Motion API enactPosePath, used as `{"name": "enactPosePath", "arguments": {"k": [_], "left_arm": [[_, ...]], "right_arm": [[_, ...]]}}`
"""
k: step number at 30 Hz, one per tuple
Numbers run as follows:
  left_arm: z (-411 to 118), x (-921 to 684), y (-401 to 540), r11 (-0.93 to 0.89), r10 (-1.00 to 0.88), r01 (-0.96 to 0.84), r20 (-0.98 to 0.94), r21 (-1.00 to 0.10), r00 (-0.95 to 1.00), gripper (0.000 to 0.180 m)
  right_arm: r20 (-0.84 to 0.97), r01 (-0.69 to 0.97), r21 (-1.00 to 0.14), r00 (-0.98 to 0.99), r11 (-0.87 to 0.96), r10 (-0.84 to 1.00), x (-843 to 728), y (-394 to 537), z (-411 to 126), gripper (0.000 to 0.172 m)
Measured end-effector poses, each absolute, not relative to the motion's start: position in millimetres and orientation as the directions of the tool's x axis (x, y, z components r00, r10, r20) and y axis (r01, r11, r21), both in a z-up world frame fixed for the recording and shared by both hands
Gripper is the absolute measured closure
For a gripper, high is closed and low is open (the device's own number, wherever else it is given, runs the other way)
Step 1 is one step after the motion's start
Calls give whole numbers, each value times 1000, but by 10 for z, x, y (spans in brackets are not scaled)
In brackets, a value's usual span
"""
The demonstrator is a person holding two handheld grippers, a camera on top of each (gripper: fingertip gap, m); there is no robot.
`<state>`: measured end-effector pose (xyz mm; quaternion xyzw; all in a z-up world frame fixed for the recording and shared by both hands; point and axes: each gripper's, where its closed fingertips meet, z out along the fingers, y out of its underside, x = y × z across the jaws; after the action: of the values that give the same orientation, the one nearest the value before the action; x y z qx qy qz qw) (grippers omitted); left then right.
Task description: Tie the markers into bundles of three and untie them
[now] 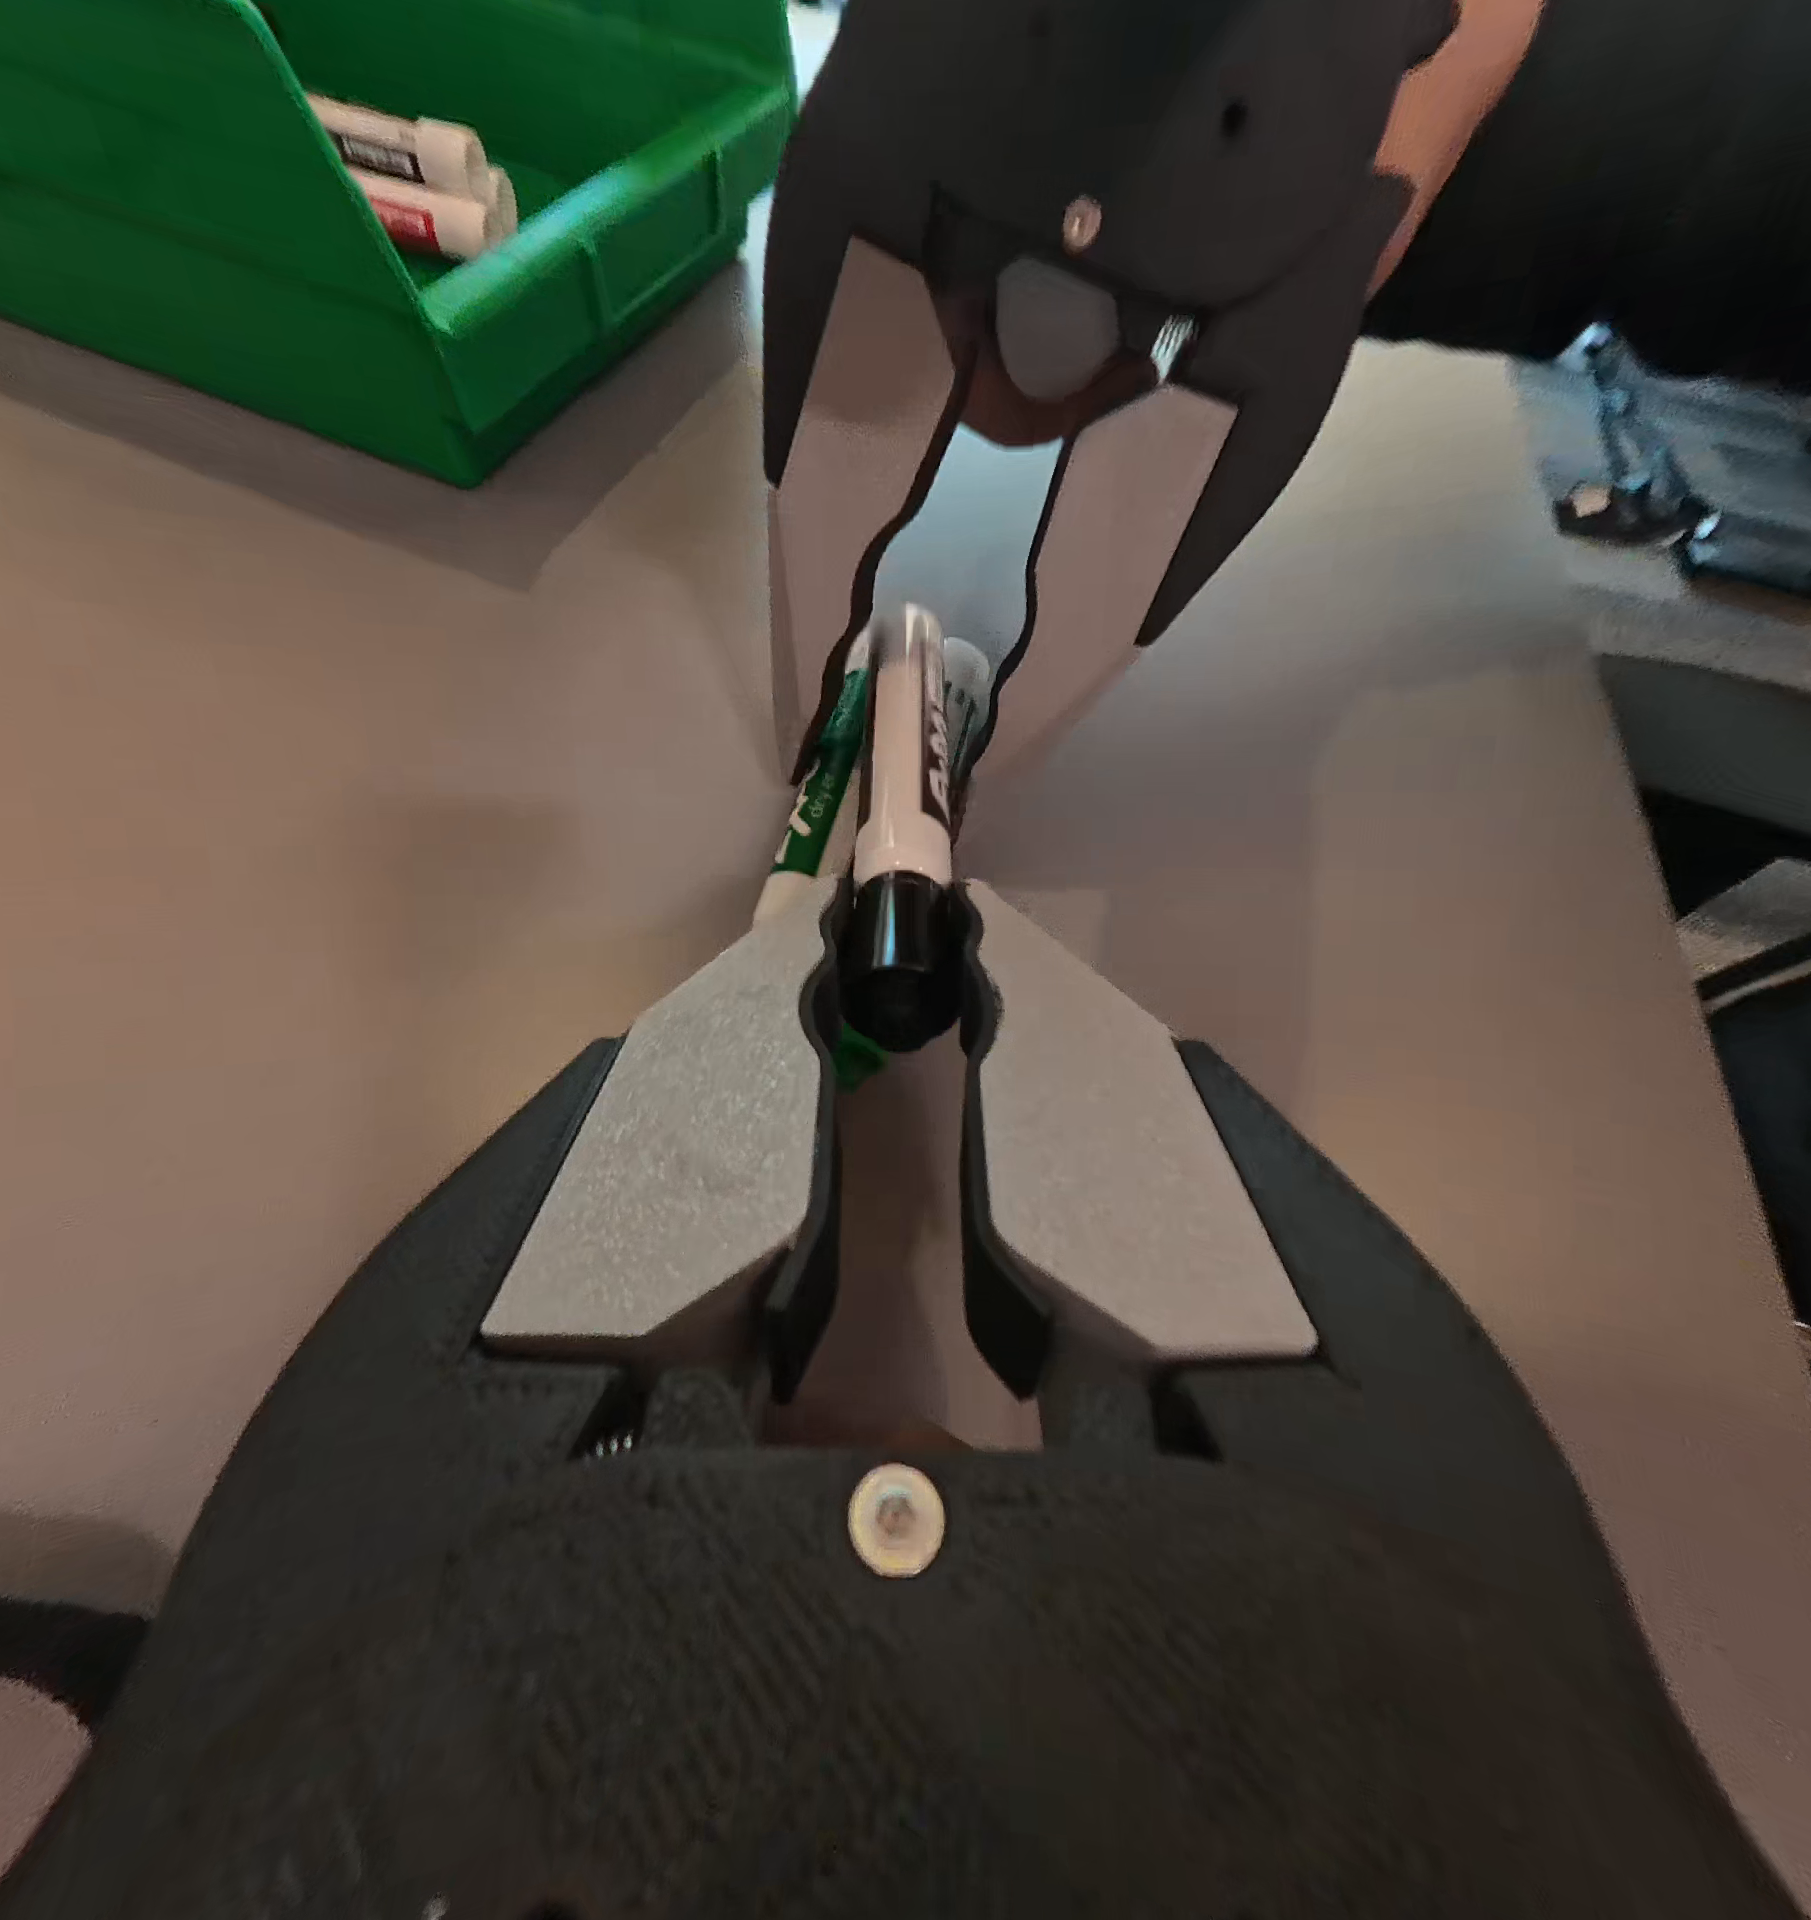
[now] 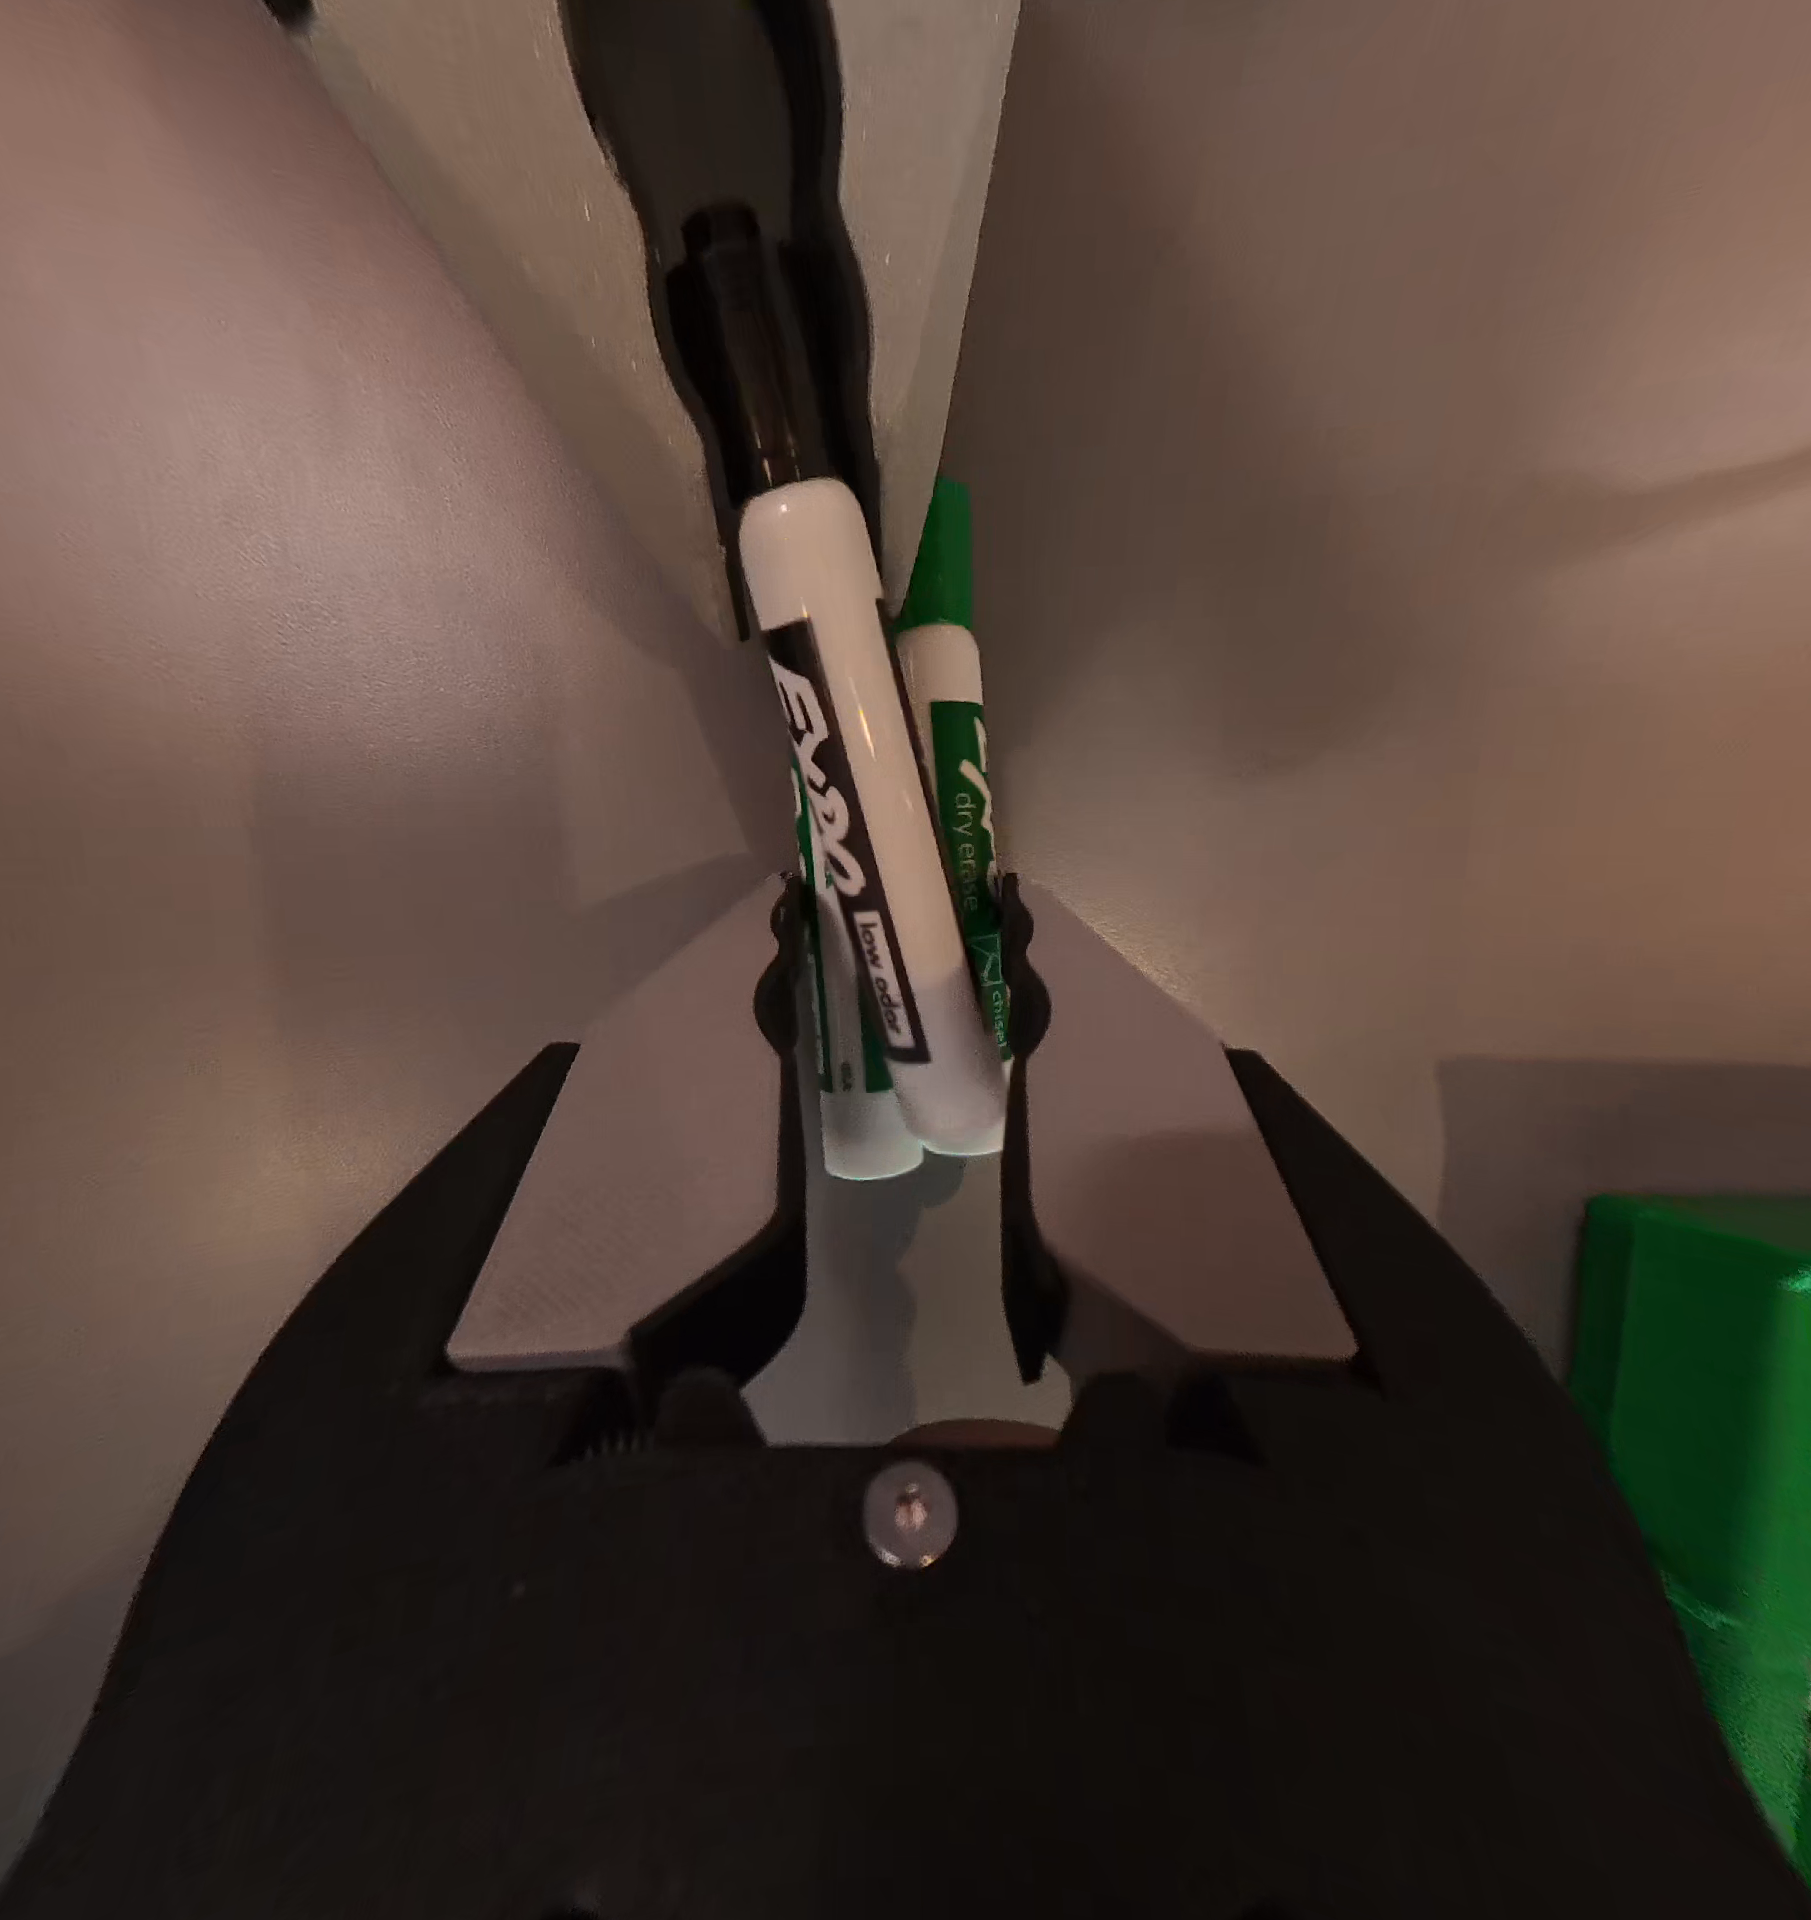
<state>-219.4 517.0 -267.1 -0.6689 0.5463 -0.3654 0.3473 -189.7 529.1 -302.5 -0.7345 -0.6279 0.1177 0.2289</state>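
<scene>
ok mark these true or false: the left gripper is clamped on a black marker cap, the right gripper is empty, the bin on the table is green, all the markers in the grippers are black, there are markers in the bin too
1. The left gripper is clamped on the black cap of the white black-labelled marker. True.
2. The right gripper is empty. False: its pads close on the butt ends of a cluster of markers, the black-labelled one and green-labelled markers beside it.
3. The plastic bin on the beige table is green. True.
4. All the markers in the grippers are black. False: at least one has a green cap and label.
5. More white markers lie in the bin. True.
</scene>
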Motion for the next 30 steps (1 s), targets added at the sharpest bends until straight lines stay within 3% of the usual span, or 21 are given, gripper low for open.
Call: {"name": "enactPosePath", "arguments": {"k": [6,12,22,30], "left_arm": [[-2885,-2153,5220,-167,-980,-591,69,-789,185,163],[-2841,-2128,5255,-180,-977,-564,79,-806,199,162],[-2797,-2457,5367,-218,-961,-553,79,-804,263,141],[-2850,-2600,5445,-222,-954,-581,52,-783,294,142]], "right_arm": [[92,823,-554,211,-126,973,-1925,5289,-3024,136],[81,793,-594,226,-135,971,-1926,5292,-3024,137],[42,687,-712,249,-146,968,-1944,5306,-3024,136],[5,619,-769,254,-159,967,-1923,5297,-2947,139]]}}
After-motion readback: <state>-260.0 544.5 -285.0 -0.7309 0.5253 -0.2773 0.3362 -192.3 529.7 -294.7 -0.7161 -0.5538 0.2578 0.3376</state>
